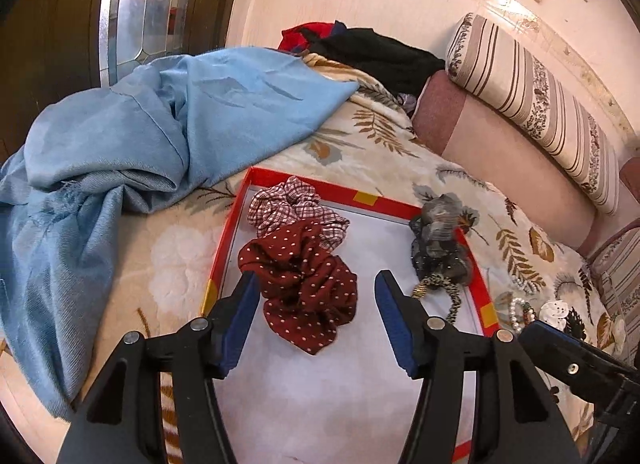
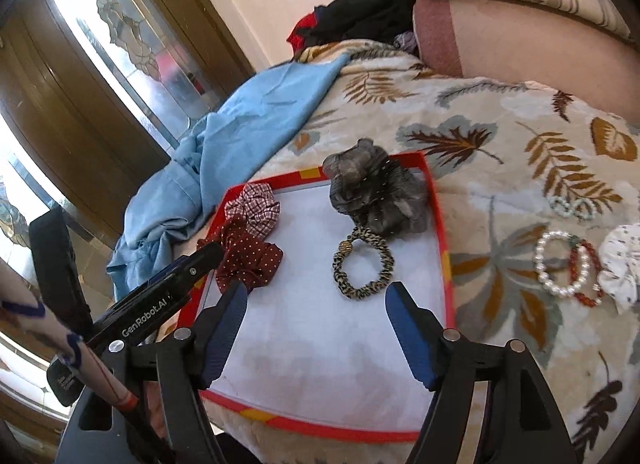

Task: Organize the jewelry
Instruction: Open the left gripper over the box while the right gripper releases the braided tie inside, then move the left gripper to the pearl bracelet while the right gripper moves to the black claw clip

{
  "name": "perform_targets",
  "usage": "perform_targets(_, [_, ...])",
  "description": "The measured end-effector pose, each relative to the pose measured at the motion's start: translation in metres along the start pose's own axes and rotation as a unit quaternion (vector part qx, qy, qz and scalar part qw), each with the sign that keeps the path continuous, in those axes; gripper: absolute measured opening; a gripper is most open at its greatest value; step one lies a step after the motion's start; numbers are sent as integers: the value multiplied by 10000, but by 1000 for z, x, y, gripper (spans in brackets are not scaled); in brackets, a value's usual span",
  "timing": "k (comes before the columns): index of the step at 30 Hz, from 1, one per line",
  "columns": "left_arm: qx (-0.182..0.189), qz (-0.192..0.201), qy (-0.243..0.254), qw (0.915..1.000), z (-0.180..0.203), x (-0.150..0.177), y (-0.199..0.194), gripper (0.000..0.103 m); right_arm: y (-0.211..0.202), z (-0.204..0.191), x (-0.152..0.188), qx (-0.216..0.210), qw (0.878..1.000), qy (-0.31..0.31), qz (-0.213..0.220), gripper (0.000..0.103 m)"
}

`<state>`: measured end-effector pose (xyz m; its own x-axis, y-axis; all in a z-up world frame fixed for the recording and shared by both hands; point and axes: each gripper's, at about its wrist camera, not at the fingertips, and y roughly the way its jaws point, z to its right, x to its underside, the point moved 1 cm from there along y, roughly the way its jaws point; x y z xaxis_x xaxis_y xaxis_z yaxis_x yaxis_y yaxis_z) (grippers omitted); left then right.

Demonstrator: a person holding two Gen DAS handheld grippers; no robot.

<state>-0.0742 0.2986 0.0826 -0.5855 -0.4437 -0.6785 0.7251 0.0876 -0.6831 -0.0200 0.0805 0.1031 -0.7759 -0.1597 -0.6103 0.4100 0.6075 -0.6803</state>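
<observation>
Left gripper [image 1: 316, 284]: jaws wide, empty, over the dotted scrunchie [image 1: 304, 284].
Right gripper [image 2: 316, 296]: wide, empty.
Tray [image 2: 446, 260]: four hair ties inside.
Bracelets [image 2: 568, 264]: on blanket, likely next.

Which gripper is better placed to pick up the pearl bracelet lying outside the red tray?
Right gripper: open, empty, and the pearl bracelet lies on its side of the red tray.

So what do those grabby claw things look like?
Both the left gripper and the right gripper have black plastic arms, silver round screws and ribbed blue fingers. White letters on the left one's side say GenRobot.AI.
</observation>
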Motion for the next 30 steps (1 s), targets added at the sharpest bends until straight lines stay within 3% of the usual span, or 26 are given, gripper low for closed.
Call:
perform_targets(18, [114, 184, 809, 9965, 81, 21, -44, 60, -88, 35, 30, -56, 9976, 215, 663, 80])
perform_targets(24, [236, -24, 1356, 9905, 131, 31, -34, 61, -112, 84, 40, 177, 9942, 628, 856, 80])
perform_targets(26, [397, -142, 1496, 9879, 152, 36, -31, 61, -119, 115, 38, 501, 9907, 933, 856, 80])
perform_targets(30, [671, -212, 1912, 9790, 186, 60, -31, 62, -142, 167, 48, 619, 9818, 1487, 1011, 80])
